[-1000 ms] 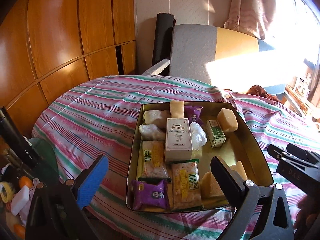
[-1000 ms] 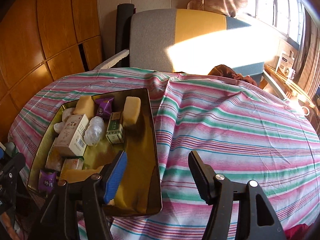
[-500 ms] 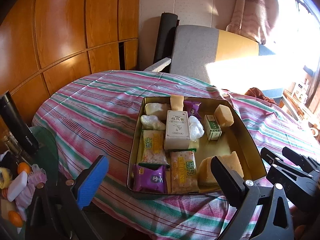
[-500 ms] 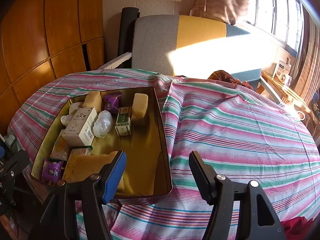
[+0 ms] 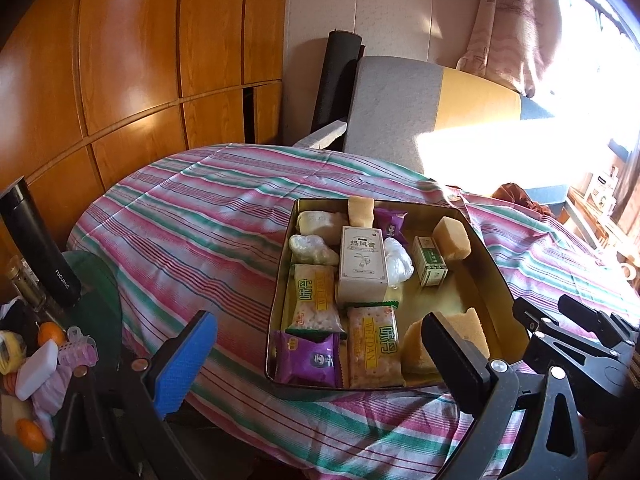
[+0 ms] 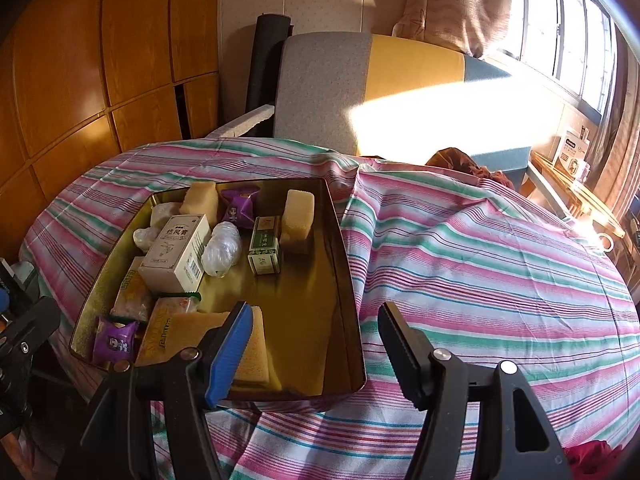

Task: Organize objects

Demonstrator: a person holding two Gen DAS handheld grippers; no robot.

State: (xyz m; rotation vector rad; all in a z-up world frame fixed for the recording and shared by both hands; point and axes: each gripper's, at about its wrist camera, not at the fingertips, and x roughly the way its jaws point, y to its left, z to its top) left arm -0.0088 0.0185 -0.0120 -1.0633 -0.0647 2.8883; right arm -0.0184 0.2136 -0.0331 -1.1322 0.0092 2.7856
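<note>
A gold metal tray [image 5: 494, 268] [image 6: 344, 264] sits on the striped table. It holds a white box [image 5: 362, 265] [image 6: 176, 252], a small green box [image 5: 430, 261] [image 6: 264, 245], purple snack packets [image 5: 306, 358] [image 6: 114, 340], cracker packets [image 5: 374, 346], clear wrapped items and yellow sponge blocks [image 5: 452, 238] [image 6: 296, 216]. My left gripper [image 5: 316, 350] is open and empty, held in front of the tray's near edge. My right gripper [image 6: 316, 346] is open and empty above the tray's near right corner. The right gripper also shows in the left wrist view [image 5: 576, 332].
The striped cloth [image 6: 480, 264] covers a round table. A grey and yellow sofa [image 6: 360, 80] stands behind it, wooden panels [image 5: 120, 60] at the left. A black flask [image 5: 38, 248], oranges [image 5: 50, 332] and small clutter sit at the lower left.
Both grippers have pulled back and up from the tray, so the tray looks farther away and more of the table's near edge shows. The tray's contents have not moved.
</note>
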